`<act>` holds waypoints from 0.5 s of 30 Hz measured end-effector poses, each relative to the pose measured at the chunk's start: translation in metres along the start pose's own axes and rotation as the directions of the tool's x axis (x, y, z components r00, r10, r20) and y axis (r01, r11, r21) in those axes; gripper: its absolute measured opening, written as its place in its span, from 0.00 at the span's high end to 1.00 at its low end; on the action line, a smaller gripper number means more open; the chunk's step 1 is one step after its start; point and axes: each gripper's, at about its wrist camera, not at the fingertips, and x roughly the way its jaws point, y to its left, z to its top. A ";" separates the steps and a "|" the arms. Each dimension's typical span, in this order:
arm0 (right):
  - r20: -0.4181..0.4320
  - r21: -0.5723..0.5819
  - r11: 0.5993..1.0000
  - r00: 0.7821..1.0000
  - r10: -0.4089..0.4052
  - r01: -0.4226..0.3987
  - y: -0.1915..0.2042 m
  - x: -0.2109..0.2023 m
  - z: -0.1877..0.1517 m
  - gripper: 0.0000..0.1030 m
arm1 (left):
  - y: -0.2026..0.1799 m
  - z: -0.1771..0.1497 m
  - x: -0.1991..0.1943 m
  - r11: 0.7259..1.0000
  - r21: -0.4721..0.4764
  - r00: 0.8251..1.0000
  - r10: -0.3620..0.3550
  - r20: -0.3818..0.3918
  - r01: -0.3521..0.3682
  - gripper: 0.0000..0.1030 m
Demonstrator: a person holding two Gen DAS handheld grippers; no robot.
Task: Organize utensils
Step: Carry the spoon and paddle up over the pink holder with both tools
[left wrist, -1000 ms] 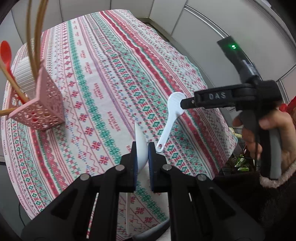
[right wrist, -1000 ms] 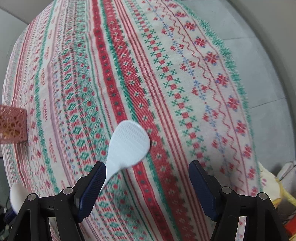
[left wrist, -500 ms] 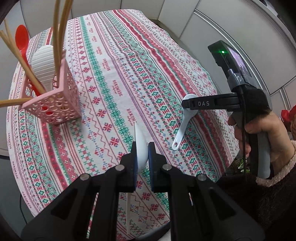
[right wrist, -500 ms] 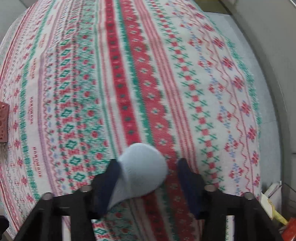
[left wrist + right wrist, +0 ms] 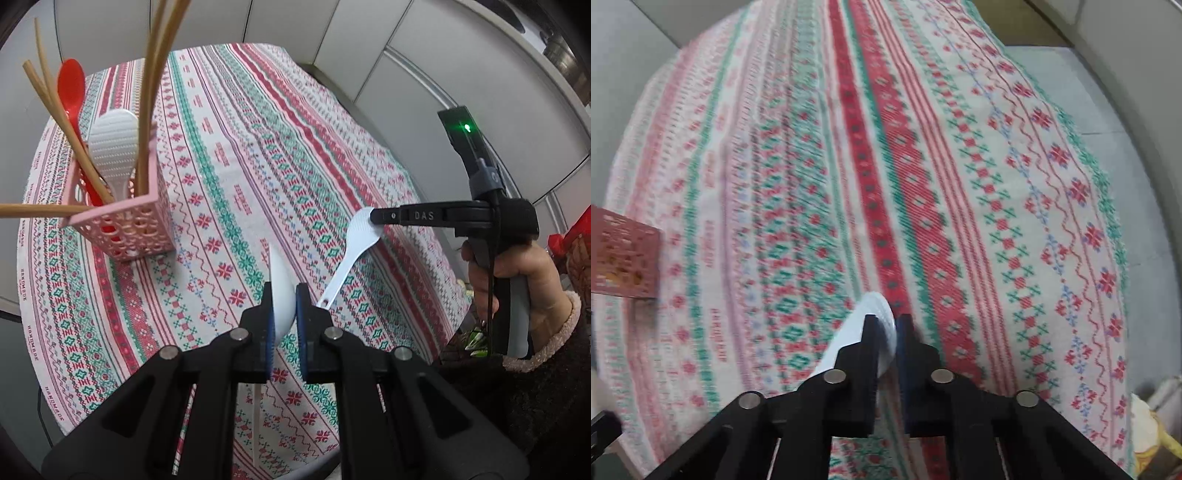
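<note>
My left gripper (image 5: 282,302) is shut on a white spoon (image 5: 280,291), held edge-on above the patterned tablecloth (image 5: 258,147). My right gripper (image 5: 888,326) is shut on the bowl of a white rice paddle (image 5: 875,328). In the left wrist view the right gripper (image 5: 376,216) holds that paddle (image 5: 351,254) lifted, its handle hanging down-left. A pink perforated utensil basket (image 5: 125,225) stands at the left with a white rice paddle (image 5: 112,147), a red spoon (image 5: 72,92) and several wooden chopsticks (image 5: 155,74) in it. The basket's corner shows in the right wrist view (image 5: 624,254).
The table's right edge (image 5: 424,206) drops off beside grey wall panels. A fringed cloth edge (image 5: 1108,206) hangs over the floor in the right wrist view. Open cloth lies between the basket and the grippers.
My right gripper closed on the white rice paddle and lifted it off the cloth. My left gripper, still holding the spoon, moved so the basket sits closer and larger.
</note>
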 end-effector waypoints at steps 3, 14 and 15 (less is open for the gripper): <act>0.028 -0.018 0.999 0.999 0.036 -0.036 0.002 -0.012 -0.002 0.97 | 0.003 0.000 -0.009 1.000 -0.004 0.999 -0.010 0.034 0.010 0.89; 0.213 -0.152 0.987 0.974 0.079 -0.047 0.047 -0.067 -0.010 0.98 | 0.011 0.007 -0.071 0.999 -0.001 0.963 -0.044 0.266 0.046 0.89; 0.238 -0.162 0.986 0.968 0.082 -0.043 0.050 -0.074 -0.012 0.98 | 0.013 0.008 -0.080 0.999 -0.003 0.951 -0.044 0.305 0.047 0.89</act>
